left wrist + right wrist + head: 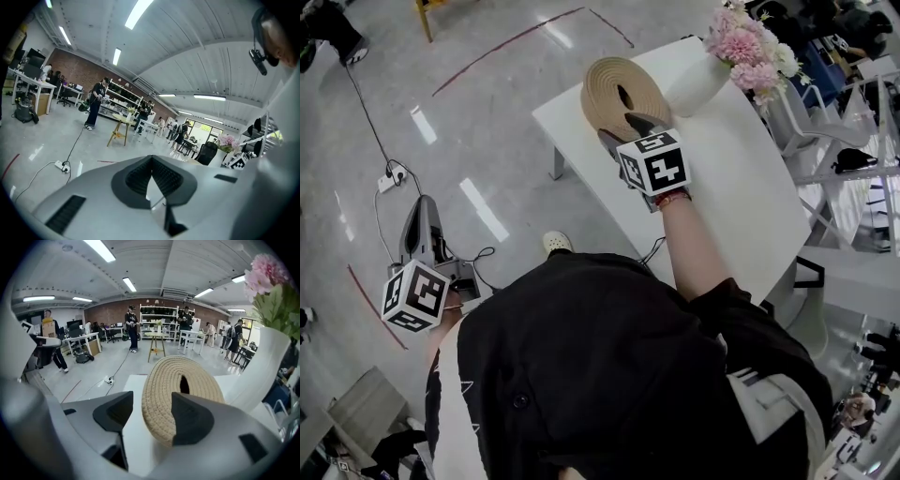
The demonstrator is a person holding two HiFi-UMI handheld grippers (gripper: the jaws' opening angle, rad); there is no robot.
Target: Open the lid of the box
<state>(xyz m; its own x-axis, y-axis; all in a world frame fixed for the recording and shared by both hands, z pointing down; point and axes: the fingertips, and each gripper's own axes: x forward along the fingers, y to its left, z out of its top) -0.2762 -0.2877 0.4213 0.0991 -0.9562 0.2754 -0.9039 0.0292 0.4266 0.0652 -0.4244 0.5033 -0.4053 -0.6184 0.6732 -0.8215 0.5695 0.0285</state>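
Note:
A round woven lid (623, 92) with a slot in its middle stands tilted up on its edge on the white table (741, 178), beside a white vase (698, 84). My right gripper (626, 129) is at the lid's near rim. In the right gripper view the lid's (180, 385) rim sits between the jaws of that gripper (152, 411); they stand wide apart with a gap on the left side, so it is open. My left gripper (420, 208) hangs low at the left over the floor, its jaws shut (151, 163) on nothing.
The vase (262, 371) holds pink flowers (750, 42) at the table's far corner. White chairs (825, 131) stand to the right of the table. A power strip with its cable (391, 176) lies on the floor at left. People and a wooden stool (157, 345) are farther off.

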